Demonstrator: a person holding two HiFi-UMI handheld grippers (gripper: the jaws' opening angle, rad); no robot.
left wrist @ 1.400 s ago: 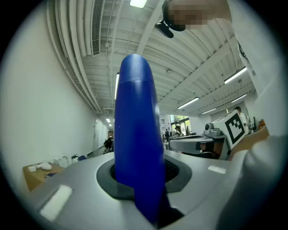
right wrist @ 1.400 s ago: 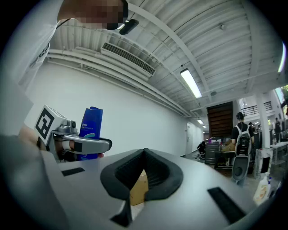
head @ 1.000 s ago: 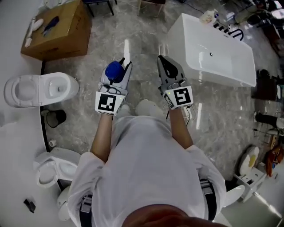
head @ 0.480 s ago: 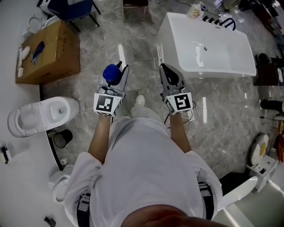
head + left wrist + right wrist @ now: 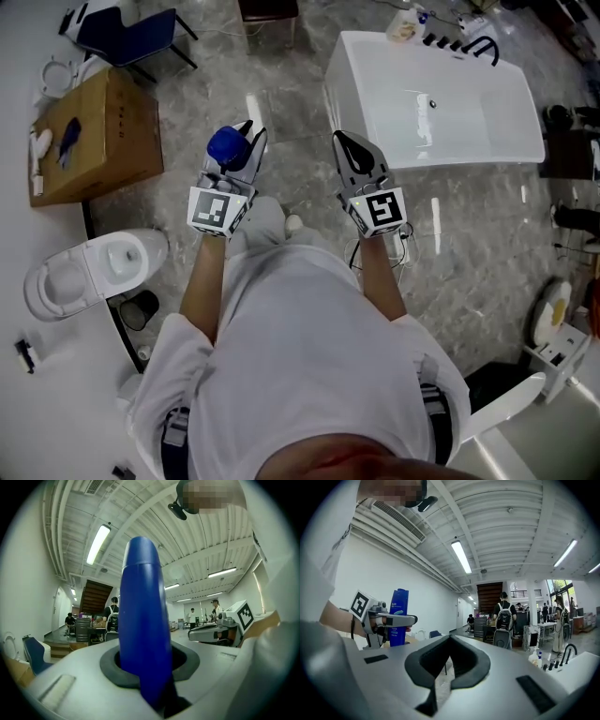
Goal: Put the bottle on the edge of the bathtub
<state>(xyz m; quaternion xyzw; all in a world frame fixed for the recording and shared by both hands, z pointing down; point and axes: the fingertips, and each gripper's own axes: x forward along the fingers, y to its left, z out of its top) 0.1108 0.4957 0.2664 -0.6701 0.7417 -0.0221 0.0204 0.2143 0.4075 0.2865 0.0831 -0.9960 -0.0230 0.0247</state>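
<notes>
One blue plastic bottle (image 5: 227,145) sits clamped upright in the left gripper (image 5: 239,141) for carrying to the far white bathtub (image 5: 450,161); the right gripper (image 5: 345,145) is closed, empty.

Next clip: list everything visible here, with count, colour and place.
bottle: one, blue, held in the left tongs
bathtub: one, white, upper right of head view
tap: one, black, bathtub's far end
cardboard box: one, brown, upper left
toilet: one, white, left
bin: one, black, beside toilet
chair: one, blue, top left
left tongs: one, grey, shut on bottle
right tongs: one, grey, shut, empty
</notes>
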